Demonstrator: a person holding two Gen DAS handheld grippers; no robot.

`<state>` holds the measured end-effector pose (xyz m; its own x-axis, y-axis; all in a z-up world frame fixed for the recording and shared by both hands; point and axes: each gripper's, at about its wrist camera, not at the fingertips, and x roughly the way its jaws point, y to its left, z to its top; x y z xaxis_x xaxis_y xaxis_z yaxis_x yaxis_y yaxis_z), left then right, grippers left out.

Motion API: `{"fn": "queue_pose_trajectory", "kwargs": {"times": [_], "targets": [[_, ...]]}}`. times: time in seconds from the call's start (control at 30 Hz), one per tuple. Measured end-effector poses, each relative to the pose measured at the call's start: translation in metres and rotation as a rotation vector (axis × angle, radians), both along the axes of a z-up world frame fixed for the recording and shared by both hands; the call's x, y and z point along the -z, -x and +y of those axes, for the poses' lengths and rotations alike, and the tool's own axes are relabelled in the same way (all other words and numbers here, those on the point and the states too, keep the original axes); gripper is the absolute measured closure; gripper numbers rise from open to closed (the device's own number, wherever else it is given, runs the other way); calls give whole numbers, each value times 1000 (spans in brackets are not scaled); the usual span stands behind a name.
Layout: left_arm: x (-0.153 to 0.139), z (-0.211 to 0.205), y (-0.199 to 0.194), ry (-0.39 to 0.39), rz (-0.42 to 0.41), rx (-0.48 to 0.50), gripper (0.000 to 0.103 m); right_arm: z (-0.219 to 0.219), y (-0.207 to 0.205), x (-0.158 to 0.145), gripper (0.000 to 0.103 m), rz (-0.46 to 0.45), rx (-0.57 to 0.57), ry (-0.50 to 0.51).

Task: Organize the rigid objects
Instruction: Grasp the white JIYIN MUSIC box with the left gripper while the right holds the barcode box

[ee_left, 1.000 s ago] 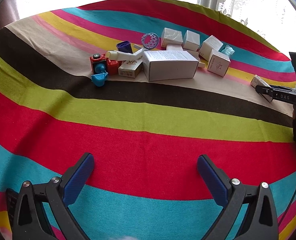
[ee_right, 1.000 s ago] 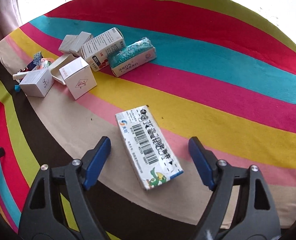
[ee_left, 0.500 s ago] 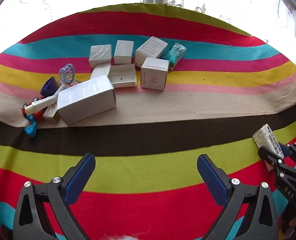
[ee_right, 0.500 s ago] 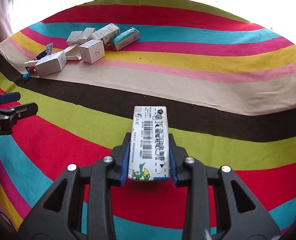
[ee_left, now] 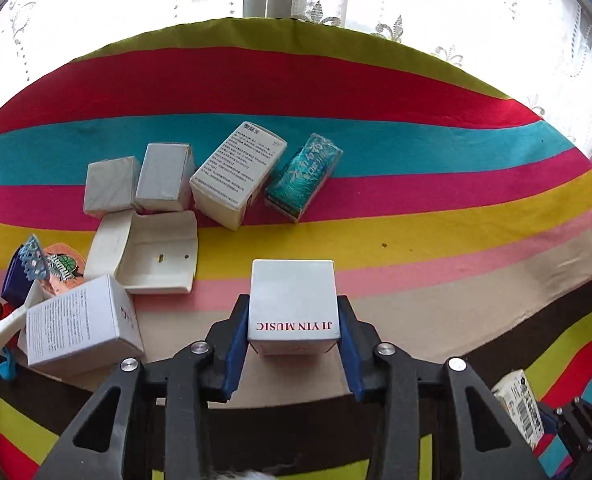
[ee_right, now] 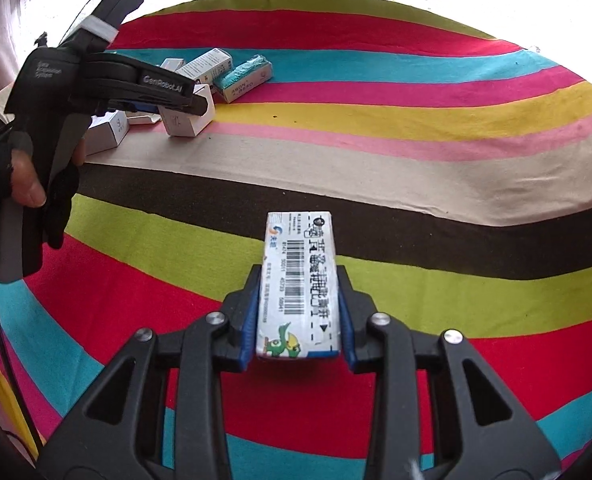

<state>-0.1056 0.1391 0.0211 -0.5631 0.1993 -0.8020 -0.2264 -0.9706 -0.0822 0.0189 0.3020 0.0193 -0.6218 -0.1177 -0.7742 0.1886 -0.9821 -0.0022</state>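
Lace curtains (ee_left: pixel 435 20) back a striped cloth (ee_left: pixel 415 208). Nine boxes: left gripper (ee_left: pixel 294 336) closing on one (ee_left: pixel 294 304), right gripper (ee_right: pixel 297 322) clamps a carton (ee_right: pixel 297 280).

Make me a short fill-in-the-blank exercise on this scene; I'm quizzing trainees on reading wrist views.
1. The box between the left tongs is printed JI YIN ____.
2. The right tongs grip a carton printed with a black ____.
3. The teal packet lies beside a ____ box covered in small print.

Missing words: MUSIC; barcode; white
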Motion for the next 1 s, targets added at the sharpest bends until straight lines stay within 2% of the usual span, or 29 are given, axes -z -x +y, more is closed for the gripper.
{"fn": "queue_pose_trajectory", "kwargs": {"times": [0.07,0.17,0.27,0.33,0.43,0.5,0.63,0.73,0.83,1.0], "targets": [[-2,-15,-39,-13,-17,26,61,0,0,0,65,0,0,0],[-2,-36,-89,62,-30,71,61,-1,0,0,65,0,1,1],[1,-55,-116,102,-39,96,59,-2,1,1,65,1,1,-2],[2,-66,-119,78,-36,84,58,-1,1,1,65,1,1,-4],[7,-78,-114,40,-37,49,46,-1,1,1,65,1,2,-4],[11,-83,-112,7,-29,32,45,-1,2,1,65,2,2,-6],[18,-76,-110,19,7,12,46,-1,2,1,65,2,2,-5],[20,-68,-114,66,44,18,48,-1,3,1,65,2,2,-5],[20,-70,-114,63,55,14,60,-1,3,1,66,2,2,-4],[19,-71,-114,60,58,9,60,-2,3,1,66,7,6,-19]]}}
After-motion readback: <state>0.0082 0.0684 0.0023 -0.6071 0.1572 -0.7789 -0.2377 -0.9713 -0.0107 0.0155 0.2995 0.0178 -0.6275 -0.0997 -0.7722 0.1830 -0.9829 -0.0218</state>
